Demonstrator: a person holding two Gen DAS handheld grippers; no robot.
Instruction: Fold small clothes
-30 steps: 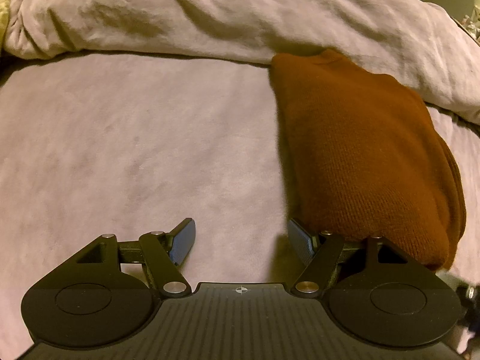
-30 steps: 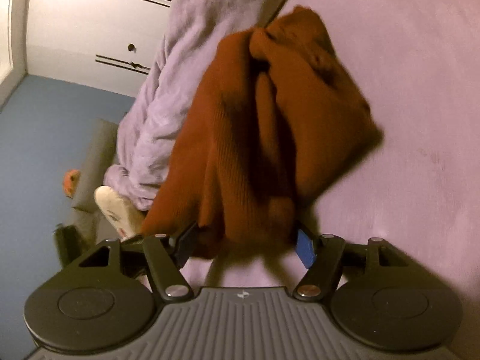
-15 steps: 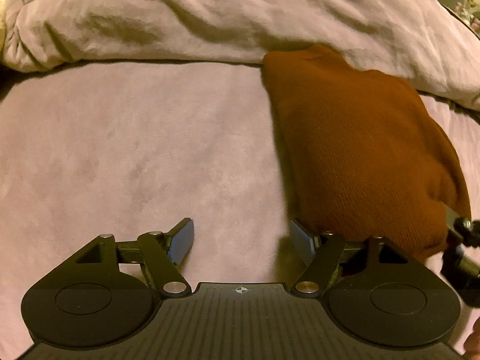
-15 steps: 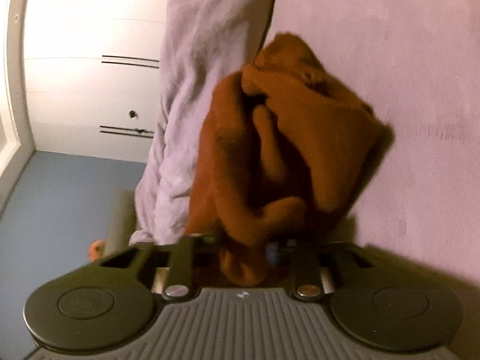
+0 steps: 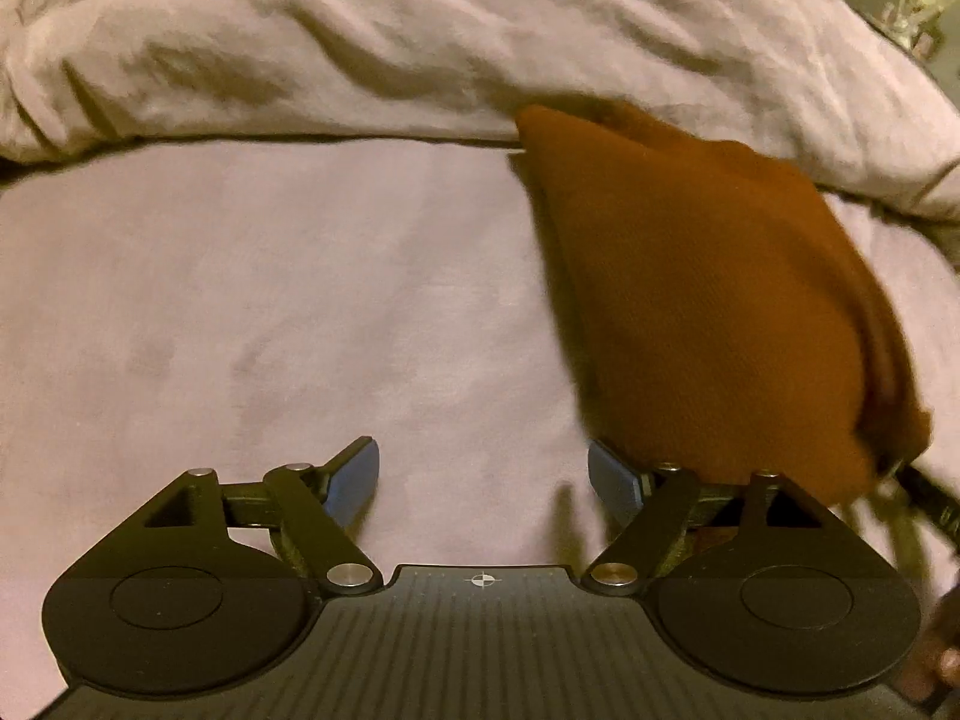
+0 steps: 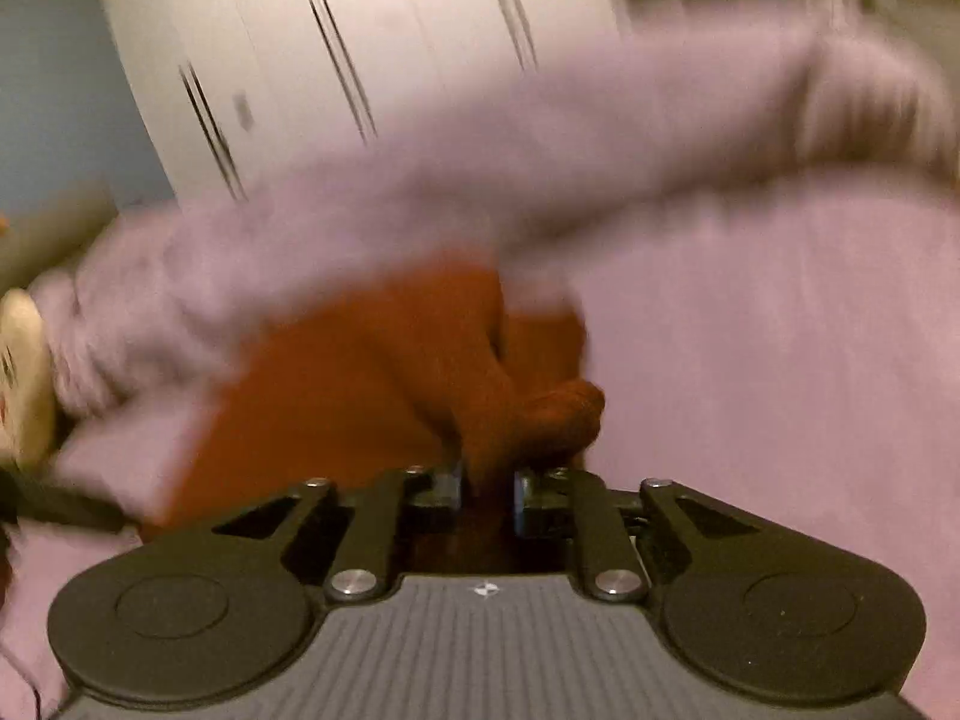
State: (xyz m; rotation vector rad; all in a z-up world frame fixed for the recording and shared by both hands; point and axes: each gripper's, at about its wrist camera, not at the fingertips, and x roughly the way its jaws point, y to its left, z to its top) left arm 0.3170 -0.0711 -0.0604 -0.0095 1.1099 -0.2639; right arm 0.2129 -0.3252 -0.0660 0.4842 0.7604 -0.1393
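Rust-brown knitted garment (image 6: 384, 372) pinched in nearly closed jaws of right gripper (image 6: 487, 489). Left gripper (image 5: 483, 474) held over pale lilac bedsheet (image 5: 270, 300), jaws just opening wider, nothing between.

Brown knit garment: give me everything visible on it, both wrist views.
The brown knit garment is rust-brown with a fine ribbed knit, soft and bunched into layered folds. It lies on the pale mauve bed cover, its far end tucked against the rumpled blanket. The right gripper is shut on a gathered fold at its near edge. The left gripper stands open beside it, nothing between its pads. The right view is motion-blurred.
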